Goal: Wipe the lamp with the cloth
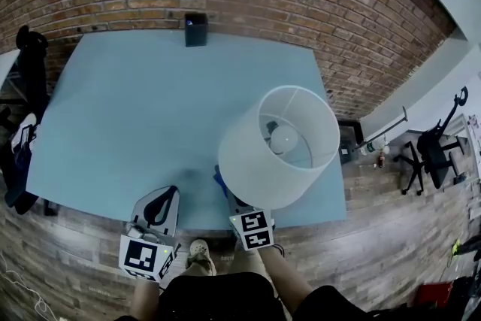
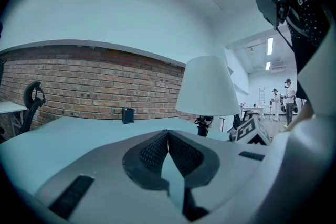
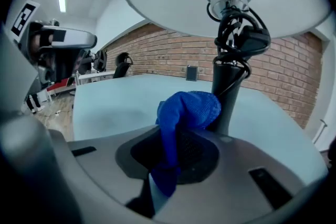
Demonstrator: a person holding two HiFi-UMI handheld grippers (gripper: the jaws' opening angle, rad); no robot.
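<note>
**A:** Which step is in hand now?

**B:** The right gripper (image 3: 168, 165) is clamping its jaws on the blue cloth (image 3: 186, 110). The bunched end of the cloth seems to be touching the black stem (image 3: 227, 86) of the lamp (image 1: 282, 146), under the white shade (image 1: 248, 162). So I am judging that the wiping is at the stem, and the shade is not yet done.

**A:** And where is the lamp standing?

**B:** It is standing on the bench (image 1: 113, 109), near the front right corner. The right gripper is reaching under the shade from the front edge.

**A:** What is the left gripper (image 2: 168, 139) doing?

**B:** It is hanging at the front edge, left of the lamp and apart from it. Its jaws are together, with nothing between them.

**A:** What is the next move asking for?

**B:** I think a light slide of the cloth along the stem, avoiding the cable wound near the bulb socket. Too much push may tip the lamp.
</note>
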